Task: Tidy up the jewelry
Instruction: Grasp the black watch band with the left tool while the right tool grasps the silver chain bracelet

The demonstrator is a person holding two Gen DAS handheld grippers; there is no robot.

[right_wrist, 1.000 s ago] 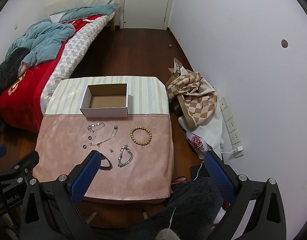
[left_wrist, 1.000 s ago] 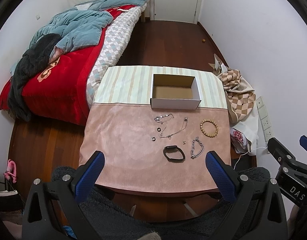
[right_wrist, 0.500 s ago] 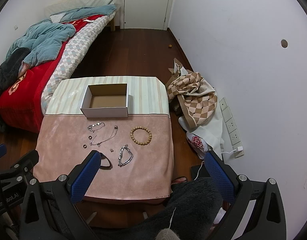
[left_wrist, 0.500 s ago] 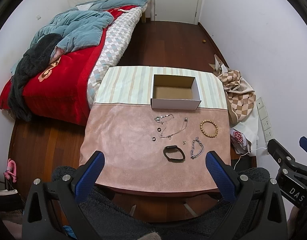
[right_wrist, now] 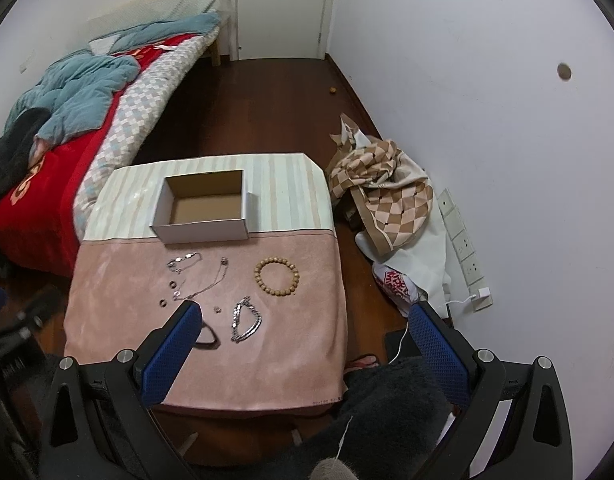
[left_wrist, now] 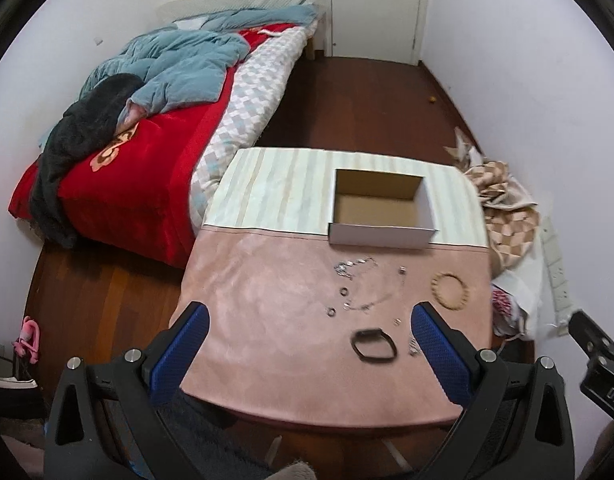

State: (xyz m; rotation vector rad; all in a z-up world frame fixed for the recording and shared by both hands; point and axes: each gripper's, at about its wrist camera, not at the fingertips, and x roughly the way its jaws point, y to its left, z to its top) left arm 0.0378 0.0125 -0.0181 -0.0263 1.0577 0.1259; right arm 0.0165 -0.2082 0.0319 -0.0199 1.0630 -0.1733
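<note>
Both tongs gape wide, holding nothing: left tongs (left_wrist: pixel 309 320), right tongs (right_wrist: pixel 303 322). Jewelry's scattered on the worktop (right_wrist: pixel 299 360) just ahead of them, wooden bead bracelet (right_wrist: pixel 276 275) included, cardboard box (right_wrist: pixel 203 208) farther back.

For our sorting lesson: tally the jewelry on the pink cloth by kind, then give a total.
Bracelets: 3, namely bead bracelet, silver chain bracelet, black band
Thin chains: 2
Rings: 2
Small stud: 1
Total: 8
</note>
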